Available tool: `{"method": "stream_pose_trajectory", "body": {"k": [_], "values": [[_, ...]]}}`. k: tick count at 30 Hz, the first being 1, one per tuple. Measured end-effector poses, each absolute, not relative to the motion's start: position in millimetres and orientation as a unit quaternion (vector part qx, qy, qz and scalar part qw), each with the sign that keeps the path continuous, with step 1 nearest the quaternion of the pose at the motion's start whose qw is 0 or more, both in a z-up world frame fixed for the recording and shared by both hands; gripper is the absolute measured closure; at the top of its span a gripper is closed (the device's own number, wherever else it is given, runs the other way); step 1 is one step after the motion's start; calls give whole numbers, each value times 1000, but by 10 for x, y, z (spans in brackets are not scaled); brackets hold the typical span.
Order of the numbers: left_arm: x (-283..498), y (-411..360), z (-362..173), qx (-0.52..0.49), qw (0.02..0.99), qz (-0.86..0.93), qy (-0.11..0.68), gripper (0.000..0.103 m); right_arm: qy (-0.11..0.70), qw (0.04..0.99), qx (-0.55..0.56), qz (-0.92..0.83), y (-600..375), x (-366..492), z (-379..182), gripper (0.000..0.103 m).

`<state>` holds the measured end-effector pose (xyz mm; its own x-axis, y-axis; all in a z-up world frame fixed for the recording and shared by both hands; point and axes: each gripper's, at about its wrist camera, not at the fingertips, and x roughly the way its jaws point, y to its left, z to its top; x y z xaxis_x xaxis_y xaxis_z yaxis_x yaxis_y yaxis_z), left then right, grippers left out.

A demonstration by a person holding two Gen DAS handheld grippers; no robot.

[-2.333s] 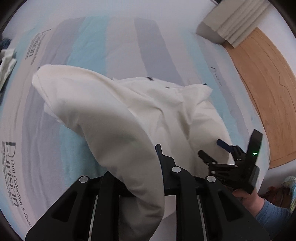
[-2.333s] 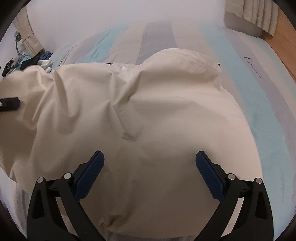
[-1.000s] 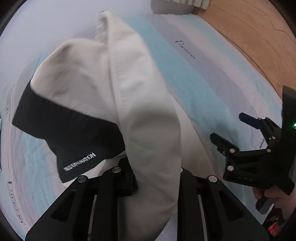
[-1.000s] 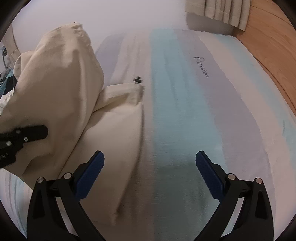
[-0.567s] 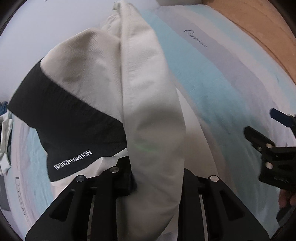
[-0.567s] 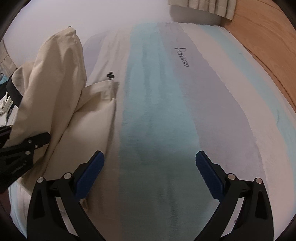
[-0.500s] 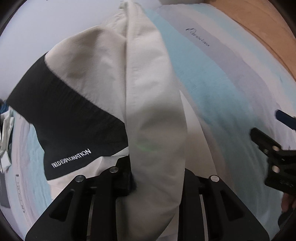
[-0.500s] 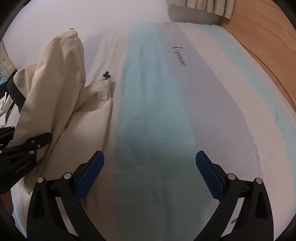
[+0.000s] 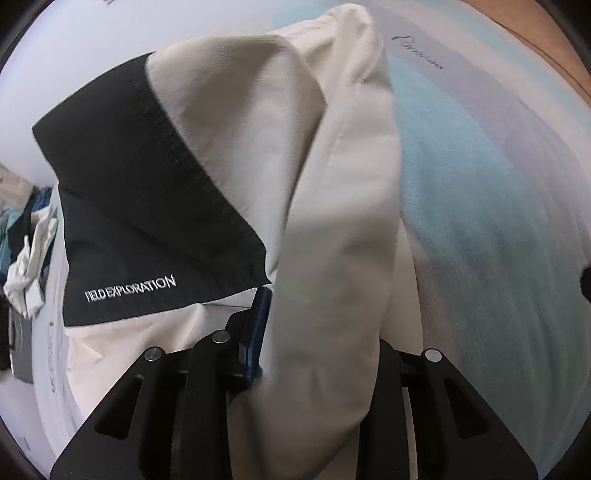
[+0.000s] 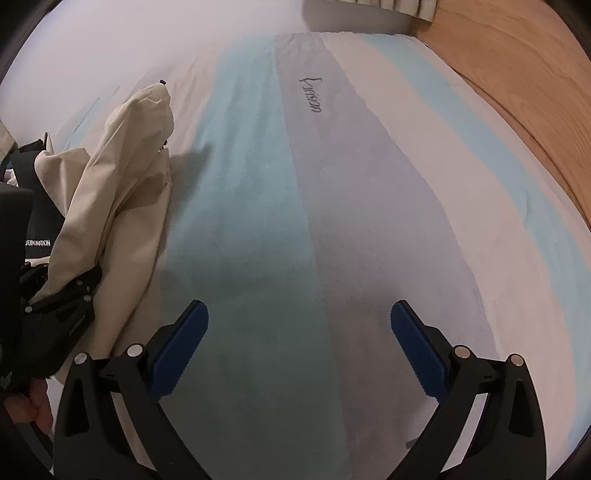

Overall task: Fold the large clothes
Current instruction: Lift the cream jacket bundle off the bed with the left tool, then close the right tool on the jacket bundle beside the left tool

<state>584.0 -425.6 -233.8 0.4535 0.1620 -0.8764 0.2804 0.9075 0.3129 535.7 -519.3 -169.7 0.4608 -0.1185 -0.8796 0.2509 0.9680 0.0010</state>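
Observation:
A large cream garment (image 9: 332, 229) with a black panel (image 9: 147, 229) printed "FIELD EXPLORATION" hangs bunched from my left gripper (image 9: 314, 332), which is shut on a thick fold of it. Its right finger is hidden by the cloth. In the right wrist view the same garment (image 10: 122, 192) hangs at the left, gripped by the left gripper (image 10: 62, 291), above the striped bed sheet (image 10: 295, 221). My right gripper (image 10: 299, 339) is open and empty over the blue and grey stripes, well to the right of the garment.
The bed sheet (image 9: 480, 177) has blue, grey and white stripes with script lettering. A wooden headboard (image 10: 517, 74) runs along the right. Loose clothes (image 9: 29, 236) lie at the far left edge of the bed. A pale curtain (image 10: 388, 5) hangs at the top.
My left gripper has lifted the garment off the bed, exposing the black panel. My right gripper has moved right, away from the garment, and now faces bare sheet.

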Motion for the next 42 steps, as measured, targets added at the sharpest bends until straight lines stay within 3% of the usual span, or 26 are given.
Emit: {"method": "stream_pose_trajectory", "body": {"k": [11,14,16,19,23,27,42], "values": [[5787,-4210,-2285,209,829,-34,518,75,511,850,71,-104,-5244,5310,-1720,8],[5815,-4164,-2227,174,825,-41,536,65,507,852,75,-107,-5260,5331,-1678,8],[5862,-4170,-2120,148,826,-52,541,48,506,852,76,-109,-5289,5294,-1663,8],[5810,-4237,-2049,152,831,-64,531,33,504,853,78,-112,-5325,5221,-1628,8],[5793,-4192,-1990,122,828,-74,542,30,504,853,74,-115,-5346,5158,-1607,8],[5778,-4155,-1841,86,822,-98,554,19,505,853,70,-114,-5345,5164,-1571,8],[5800,-3530,-1288,78,813,-159,555,11,491,866,56,-76,-5057,5309,-1246,8]]}}
